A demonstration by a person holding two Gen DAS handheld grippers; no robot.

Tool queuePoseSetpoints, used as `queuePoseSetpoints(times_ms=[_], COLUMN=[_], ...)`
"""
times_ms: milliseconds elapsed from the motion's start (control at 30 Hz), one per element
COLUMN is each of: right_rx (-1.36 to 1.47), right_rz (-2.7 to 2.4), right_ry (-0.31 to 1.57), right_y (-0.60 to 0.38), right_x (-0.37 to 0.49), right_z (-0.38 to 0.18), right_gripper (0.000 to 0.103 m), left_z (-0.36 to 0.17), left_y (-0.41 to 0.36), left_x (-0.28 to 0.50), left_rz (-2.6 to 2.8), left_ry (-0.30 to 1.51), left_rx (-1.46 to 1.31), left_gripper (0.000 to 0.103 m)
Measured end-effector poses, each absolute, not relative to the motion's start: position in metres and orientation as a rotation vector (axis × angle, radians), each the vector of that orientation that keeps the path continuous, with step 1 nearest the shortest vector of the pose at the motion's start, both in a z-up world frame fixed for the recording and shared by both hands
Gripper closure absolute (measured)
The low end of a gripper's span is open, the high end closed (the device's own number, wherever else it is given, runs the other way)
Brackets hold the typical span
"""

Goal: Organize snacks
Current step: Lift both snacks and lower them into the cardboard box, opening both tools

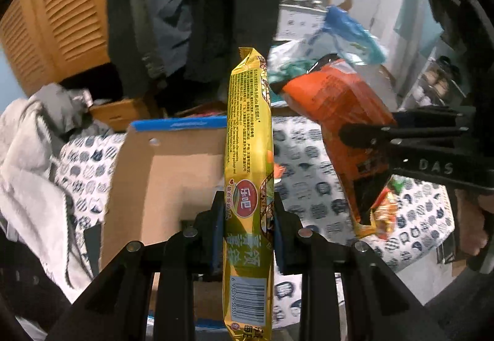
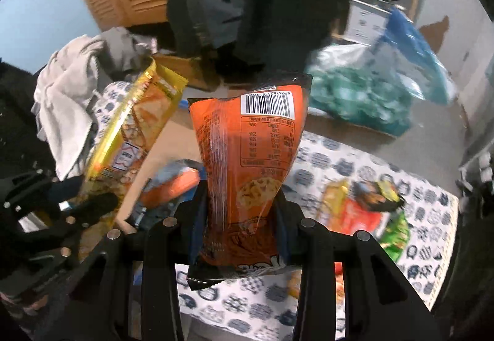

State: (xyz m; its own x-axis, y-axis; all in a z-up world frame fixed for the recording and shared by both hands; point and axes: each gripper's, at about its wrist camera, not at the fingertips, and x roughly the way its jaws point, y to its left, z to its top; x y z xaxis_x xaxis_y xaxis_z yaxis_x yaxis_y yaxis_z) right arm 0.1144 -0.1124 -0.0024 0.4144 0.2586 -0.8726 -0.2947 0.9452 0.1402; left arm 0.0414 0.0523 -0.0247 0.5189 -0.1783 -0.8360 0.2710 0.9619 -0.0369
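On the far left lies a heap of white and grey clothes (image 1: 34, 155). Next to it sits an open cardboard box (image 1: 173, 168) with a blue edge, on a cloth with little cat faces (image 1: 311, 186).

The left gripper (image 1: 248, 226) is closed tight on a yellow snack bag (image 1: 248, 162). The bag stands up tall between the two fingers, seen edge on, with its bar code at the bottom. It is held up in the air, just over the right side of the box.

To the right, the right gripper (image 2: 240, 217) squeezes an orange snack bag (image 2: 247, 162). That bag also points up, with its bar code at the top. It hangs in the air above the cat cloth, close to the right of the yellow bag. They do not look like they touch.

In the right wrist view, something orange and blue (image 2: 173, 183) shows low behind the orange bag, but it is too blurry to name.

More snack packs (image 2: 367, 211), red, green and yellow, lie on the cat cloth further right. Behind them sits a clear bag of blue-green stuff (image 2: 364, 97).
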Motion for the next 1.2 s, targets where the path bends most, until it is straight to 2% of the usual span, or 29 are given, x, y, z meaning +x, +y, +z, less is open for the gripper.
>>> queuePoseSetpoints(times_ms=[533,733,833,967,1133,1200], right_rx=[-0.049,-0.038,-0.038,-0.054,-0.072,-0.073], right_rz=[0.456,0.485,0.496,0.500,0.469,0.455], right_ry=[1.219,1.216,1.200,1.163,1.125,1.120], right_y=[-0.025,-0.017,-0.015,-0.017,-0.027,-0.034], right_x=[0.140,0.141,0.139,0.134,0.129,0.128], right_z=[-0.036,-0.033,-0.028,-0.017,-0.007,-0.005], right_gripper=[0.066,0.060,0.048,0.044,0.040,0.038], left_z=[-0.057,-0.055,-0.052,-0.050,-0.045,-0.045], left_y=[0.129,0.134,0.135,0.135,0.129,0.125], left_x=[0.058,0.059,0.060,0.061,0.061,0.062], left_rz=[-0.122,-0.080,-0.077,-0.073,-0.072,-0.076], left_ry=[1.068,1.059,1.057,1.058,1.045,1.050], left_rx=[0.003,0.006,0.000,-0.019,-0.011,-0.005], left_gripper=[0.076,0.076,0.075,0.059,0.059,0.056])
